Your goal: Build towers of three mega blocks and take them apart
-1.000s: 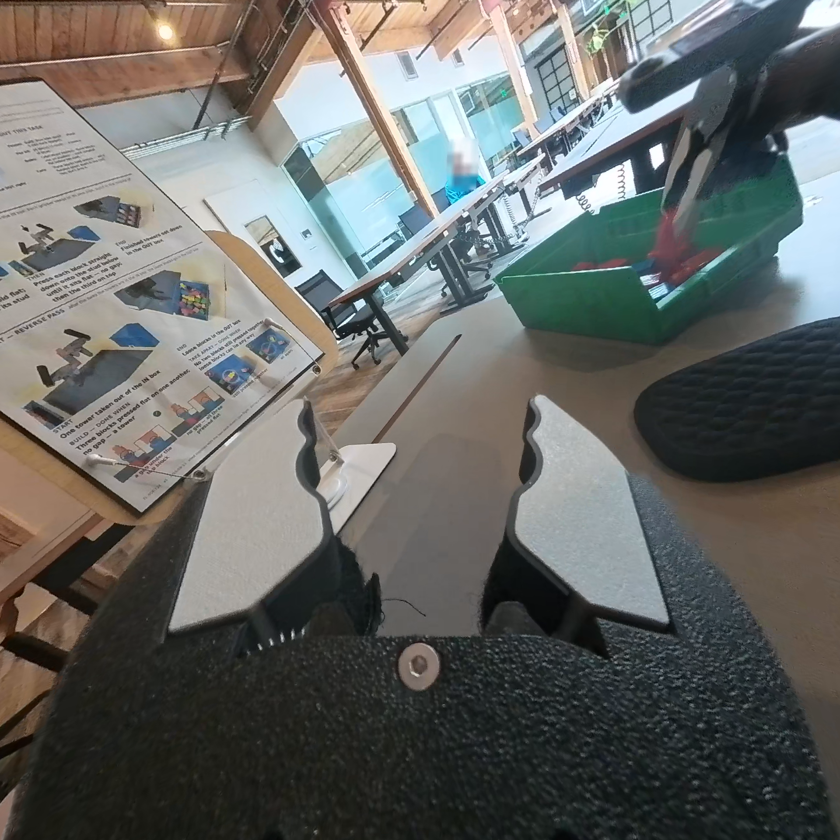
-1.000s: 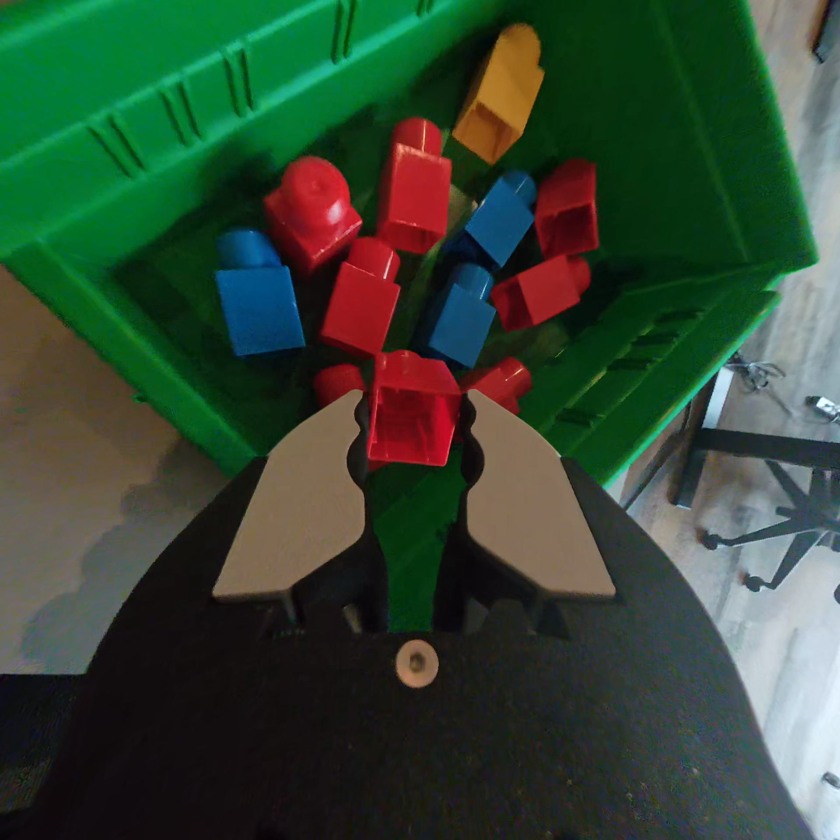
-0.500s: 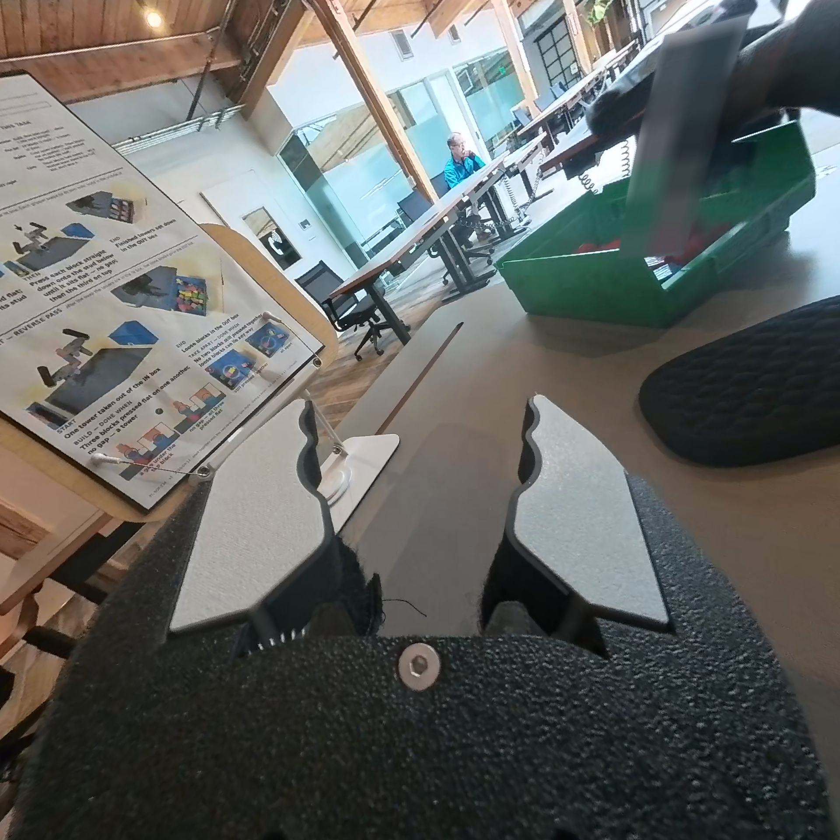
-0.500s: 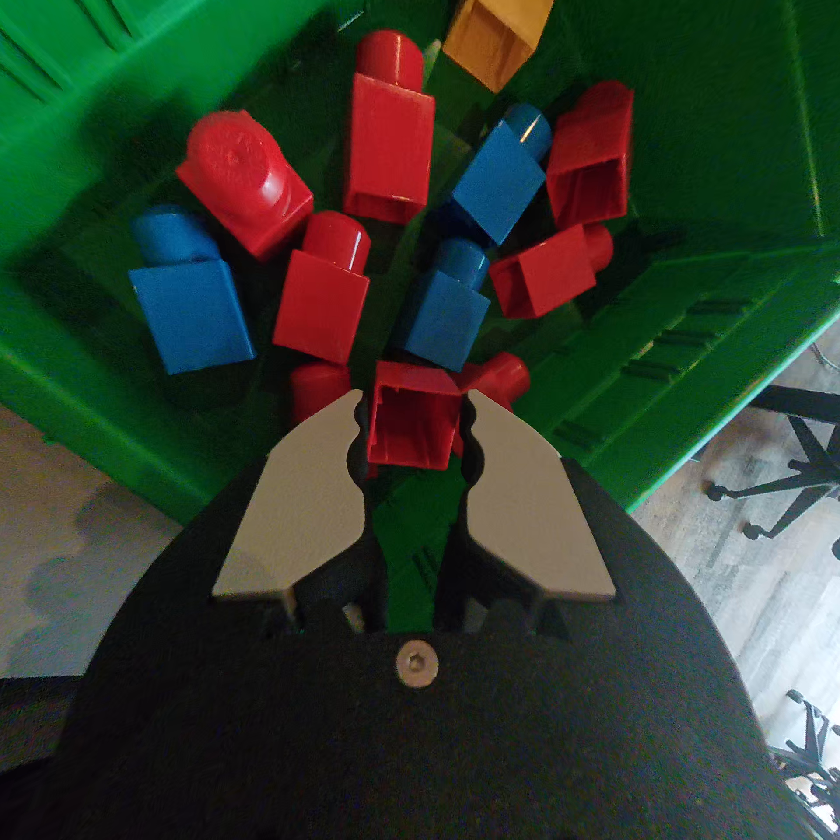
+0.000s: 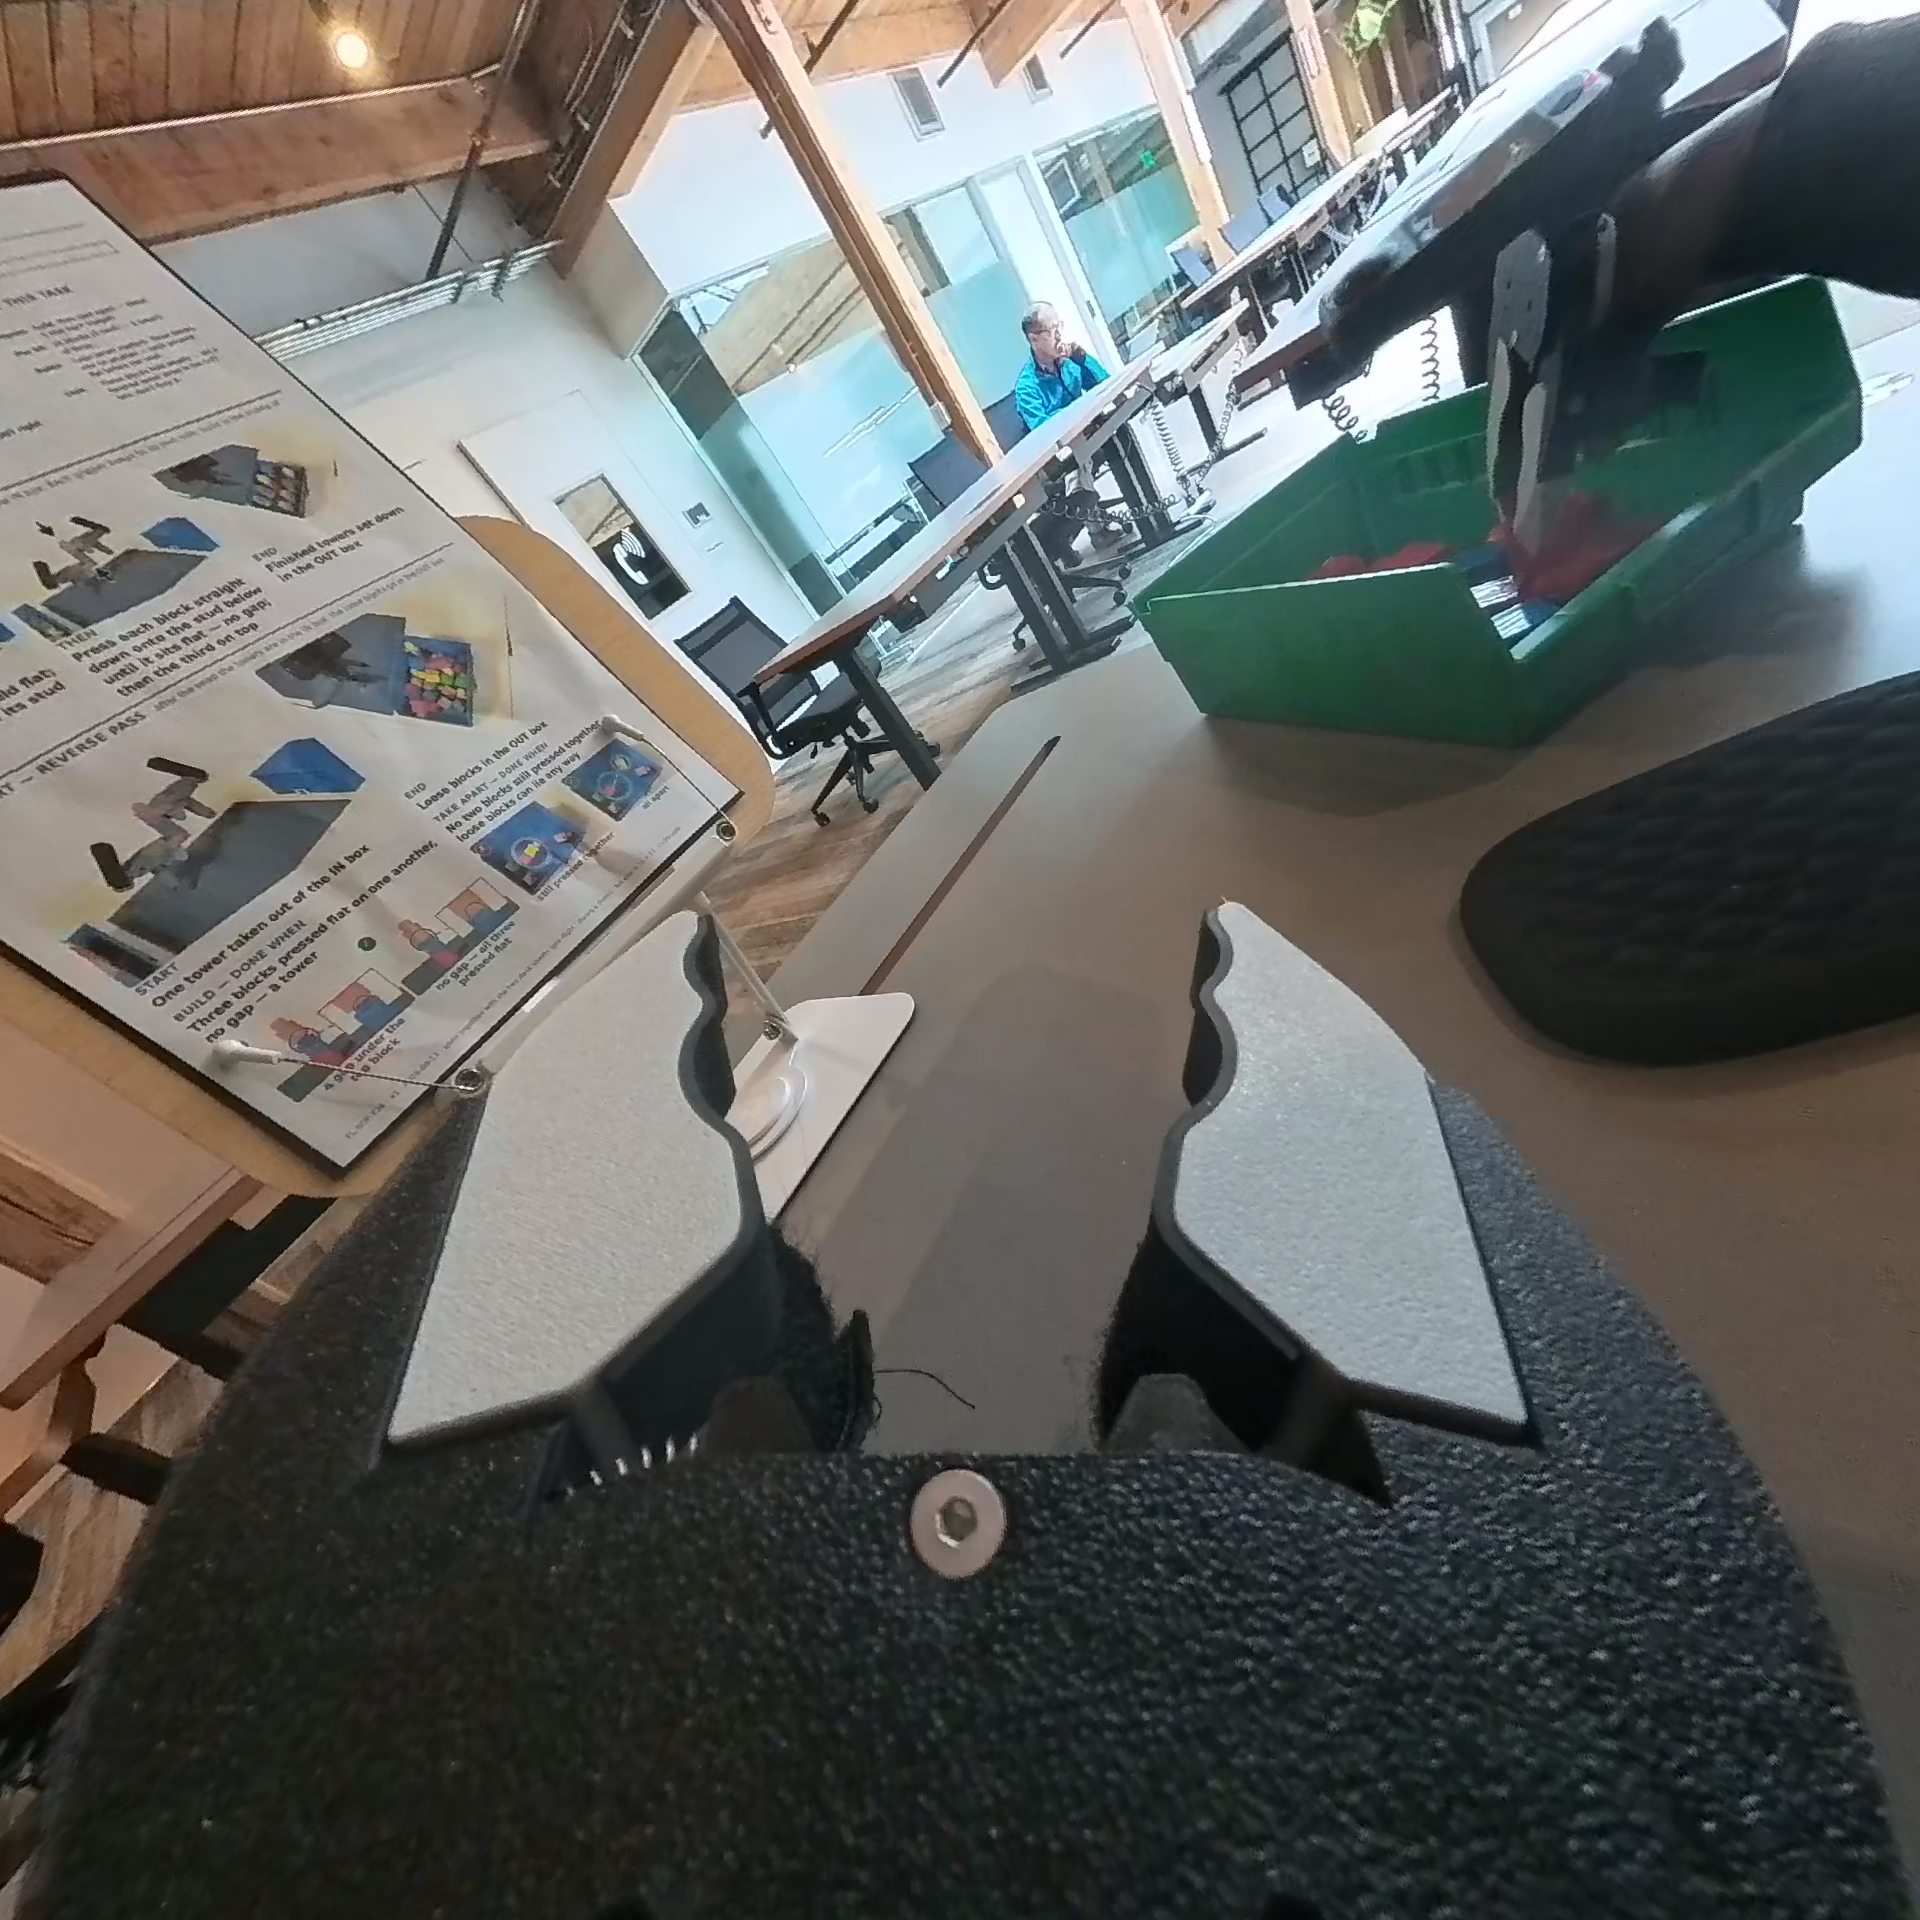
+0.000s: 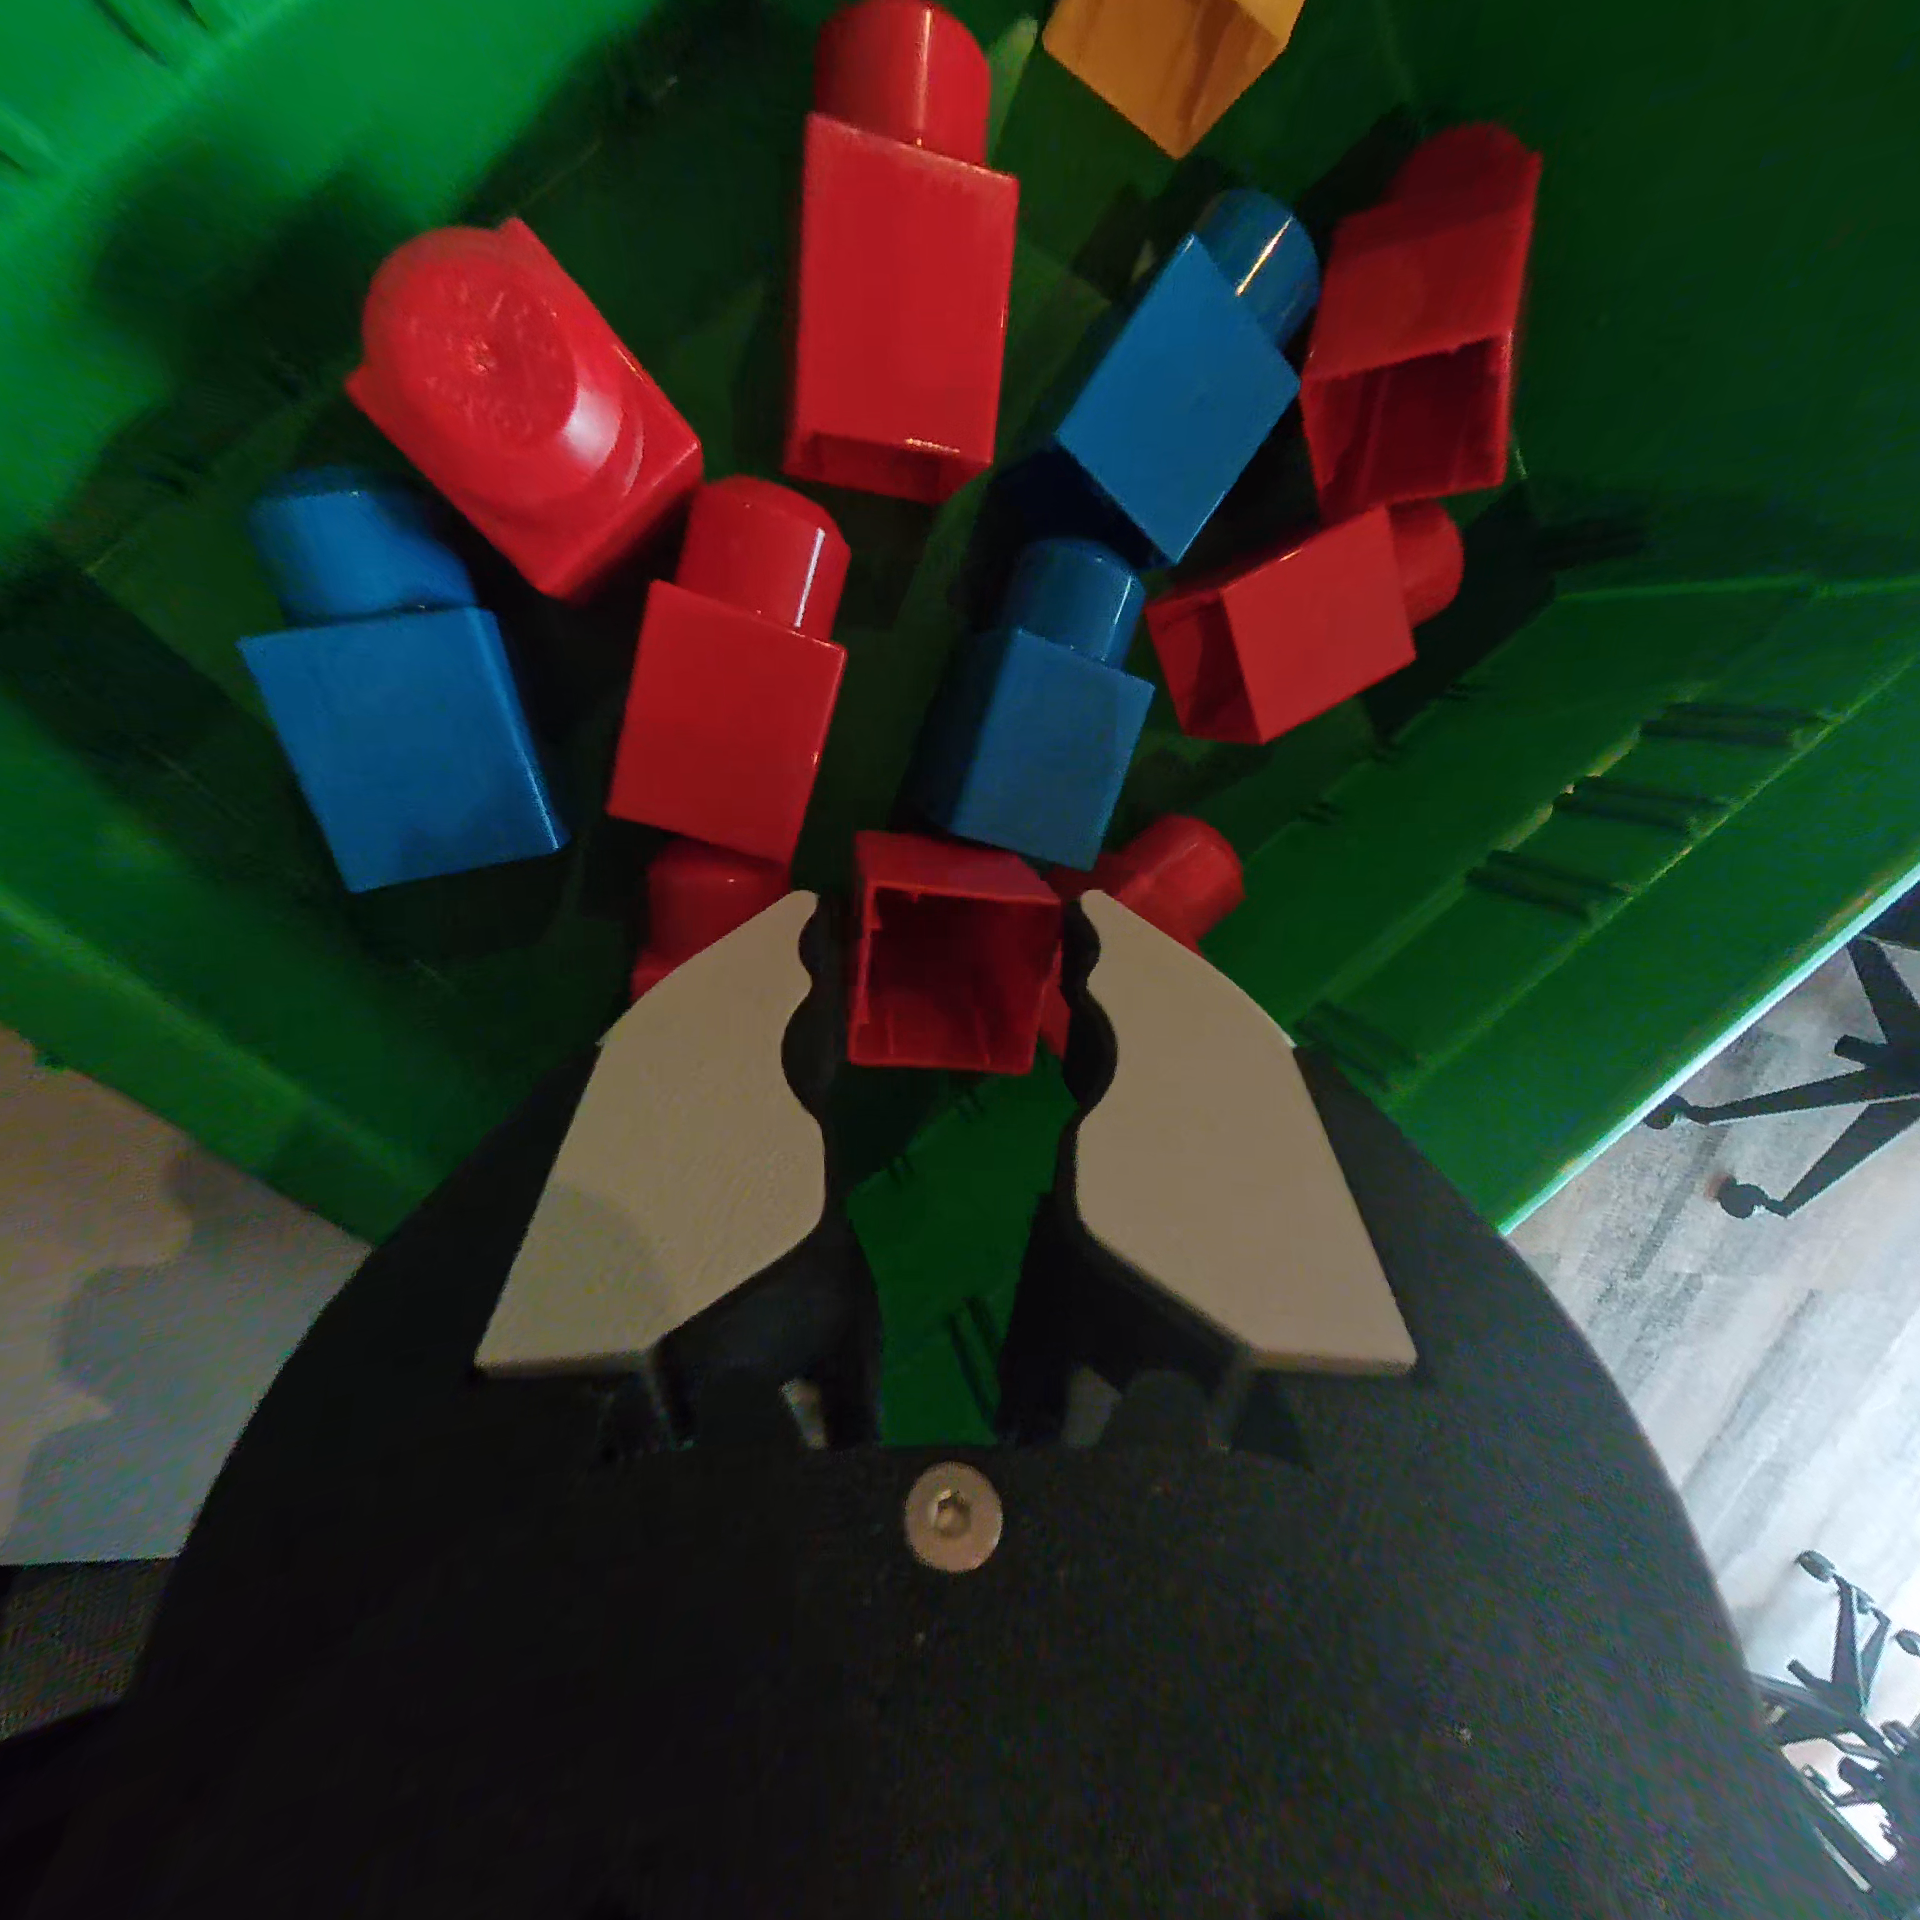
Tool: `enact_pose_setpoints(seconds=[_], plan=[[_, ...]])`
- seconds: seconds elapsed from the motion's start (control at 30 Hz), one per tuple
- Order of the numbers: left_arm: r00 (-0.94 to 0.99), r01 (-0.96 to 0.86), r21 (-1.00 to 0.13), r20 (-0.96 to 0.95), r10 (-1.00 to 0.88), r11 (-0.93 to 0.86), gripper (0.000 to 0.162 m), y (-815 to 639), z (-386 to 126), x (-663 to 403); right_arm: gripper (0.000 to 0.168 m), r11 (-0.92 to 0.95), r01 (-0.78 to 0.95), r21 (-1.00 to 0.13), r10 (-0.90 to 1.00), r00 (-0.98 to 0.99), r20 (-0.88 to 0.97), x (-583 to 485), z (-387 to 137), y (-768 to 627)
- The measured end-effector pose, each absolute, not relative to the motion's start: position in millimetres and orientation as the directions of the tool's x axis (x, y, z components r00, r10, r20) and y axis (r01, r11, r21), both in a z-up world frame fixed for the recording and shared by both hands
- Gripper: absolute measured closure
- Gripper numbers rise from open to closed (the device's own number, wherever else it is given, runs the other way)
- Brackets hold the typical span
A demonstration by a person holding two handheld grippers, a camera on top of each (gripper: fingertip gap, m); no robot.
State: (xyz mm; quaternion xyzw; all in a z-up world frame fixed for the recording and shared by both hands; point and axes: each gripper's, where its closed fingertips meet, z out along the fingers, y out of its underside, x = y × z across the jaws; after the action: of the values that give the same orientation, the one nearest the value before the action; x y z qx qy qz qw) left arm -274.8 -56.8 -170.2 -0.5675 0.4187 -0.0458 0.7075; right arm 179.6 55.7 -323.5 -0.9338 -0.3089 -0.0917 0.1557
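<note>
My right gripper [image 6: 948,935] is shut on a red block [image 6: 951,951], hollow end toward the camera, held low inside the green bin [image 6: 1621,852]. Several loose red and blue blocks and one orange block [image 6: 1174,62] lie on the bin floor beyond it. In the left wrist view the right gripper [image 5: 1522,499] reaches down into the green bin [image 5: 1351,644] at the far right. My left gripper [image 5: 951,987] is open and empty, low over the grey table [image 5: 1039,935].
A black textured mat [image 5: 1704,894] lies on the table right of the left gripper. An instruction board [image 5: 260,675] on a white stand [image 5: 821,1049] stands at the left. Office desks, chairs and a seated person [image 5: 1055,374] are far behind. The grippers' ends are close to 50 cm from one another.
The right gripper has gone lower and deeper into the bin with the red block in it; the loose blocks look larger. The left gripper has stayed open and nearly still.
</note>
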Motion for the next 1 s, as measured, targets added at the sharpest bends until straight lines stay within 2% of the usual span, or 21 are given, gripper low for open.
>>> enact_pose_setpoints(seconds=[0.17, 0.3, 0.47, 0.57, 0.73, 1.0], plan=[[0.645, -0.41, -0.844, -0.537, -0.544, 0.347, 0.076, -56, -171, -274, 0.107, -0.732, 0.601, -0.322, 0.522, 0.798, 0.303, 177, -310, 59], [0.646, -0.411, -0.844, -0.536, -0.543, 0.345, 0.076, -56, -172, -274, 0.085, -0.635, 0.592, -0.496, 0.465, 0.806, 0.367, 167, -279, 64], [0.646, -0.415, -0.843, -0.538, -0.541, 0.342, 0.076, -55, -173, -274, 0.07, -0.309, 0.489, -0.816, 0.405, 0.844, 0.352, 117, -216, 61], [0.652, -0.411, -0.847, -0.532, -0.541, 0.337, 0.076, -54, -172, -274, 0.067, -0.124, 0.372, -0.92, 0.425, 0.858, 0.289, 81, -186, 49], [0.67, -0.395, -0.864, -0.503, -0.547, 0.311, 0.076, -52, -173, -275, 0.047, 0.126, 0.24, -0.963, 0.489, 0.829, 0.271, 21, -155, 33], [0.697, -0.373, -0.883, -0.47, -0.542, 0.285, 0.076, -51, -170, -278, 0.044, 0.393, 0.067, -0.917, 0.527, 0.801, 0.284, -64, -142, 25]])
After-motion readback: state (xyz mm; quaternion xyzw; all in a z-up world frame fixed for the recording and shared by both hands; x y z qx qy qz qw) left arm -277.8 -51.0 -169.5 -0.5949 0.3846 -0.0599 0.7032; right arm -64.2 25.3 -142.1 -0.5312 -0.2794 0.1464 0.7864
